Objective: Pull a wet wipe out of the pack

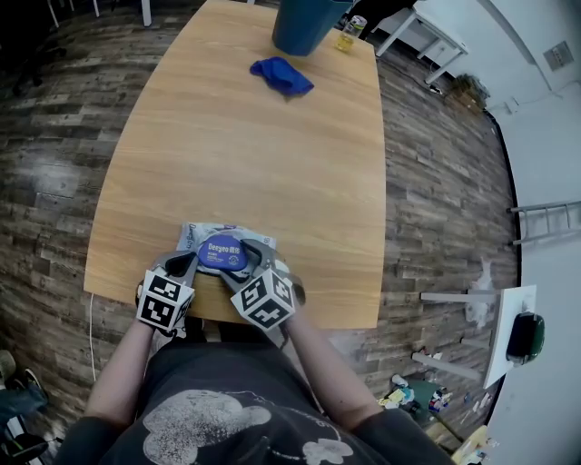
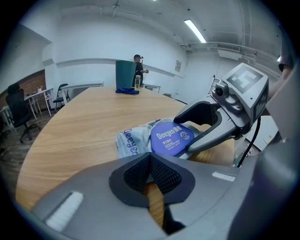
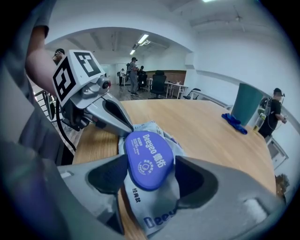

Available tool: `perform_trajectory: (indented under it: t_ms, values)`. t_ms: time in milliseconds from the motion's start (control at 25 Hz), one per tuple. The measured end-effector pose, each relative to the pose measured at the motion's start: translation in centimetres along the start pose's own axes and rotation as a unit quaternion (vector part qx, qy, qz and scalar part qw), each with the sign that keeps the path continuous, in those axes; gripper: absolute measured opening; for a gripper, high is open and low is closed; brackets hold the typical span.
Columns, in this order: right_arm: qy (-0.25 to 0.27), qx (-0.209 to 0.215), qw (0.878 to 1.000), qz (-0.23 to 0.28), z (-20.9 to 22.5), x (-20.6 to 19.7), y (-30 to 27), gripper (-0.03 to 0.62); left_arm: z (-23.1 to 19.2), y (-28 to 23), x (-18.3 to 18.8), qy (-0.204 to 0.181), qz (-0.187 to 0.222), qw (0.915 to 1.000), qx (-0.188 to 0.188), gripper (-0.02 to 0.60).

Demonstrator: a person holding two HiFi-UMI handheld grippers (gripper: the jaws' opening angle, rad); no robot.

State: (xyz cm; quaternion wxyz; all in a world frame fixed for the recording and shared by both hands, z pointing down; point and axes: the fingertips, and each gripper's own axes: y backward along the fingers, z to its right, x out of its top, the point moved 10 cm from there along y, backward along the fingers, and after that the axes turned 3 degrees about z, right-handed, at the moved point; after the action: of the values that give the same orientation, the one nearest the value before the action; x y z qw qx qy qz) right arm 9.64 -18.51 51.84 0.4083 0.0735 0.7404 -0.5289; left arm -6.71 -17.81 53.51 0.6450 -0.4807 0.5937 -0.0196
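Observation:
A wet wipe pack (image 1: 211, 238) with a round blue lid (image 1: 222, 252) lies flat at the near edge of the wooden table (image 1: 272, 163). My right gripper (image 3: 151, 177) is open, and the blue lid (image 3: 148, 159) sits between its two dark pads (image 3: 110, 176). Seen from above, the right gripper (image 1: 247, 263) reaches over the pack from the near right. My left gripper (image 2: 150, 174) is shut with nothing between its jaws. The left gripper (image 1: 185, 264) has its tip at the pack's left edge; the pack (image 2: 133, 140) lies just ahead of it.
At the table's far end lie a crumpled blue cloth (image 1: 282, 75), a teal bin (image 1: 304, 23) and a yellow can (image 1: 349, 33). The table's near edge (image 1: 336, 322) runs just under the grippers. Office chairs, desks and people stand in the room behind.

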Motion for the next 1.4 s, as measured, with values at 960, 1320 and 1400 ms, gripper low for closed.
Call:
perform_trajectory:
  t_ms: [960,1320,1400]
  values:
    - [-0.052,0.087,0.995,-0.016,1.9,0.0,-0.7,0.295,0.0,0.1,-0.1,0.0,-0.001,0.9999,-0.014,0.017]
    - [-0.089,0.111,0.99,-0.007,2.7,0.1,-0.6,0.293,-0.1,0.0,0.3,-0.005,0.006,0.9999,-0.013,0.017]
    - [-0.109,0.122,0.986,0.001,3.0,0.1,-0.6,0.293,-0.2,-0.1,0.1,-0.005,0.001,0.9999,-0.012,0.018]
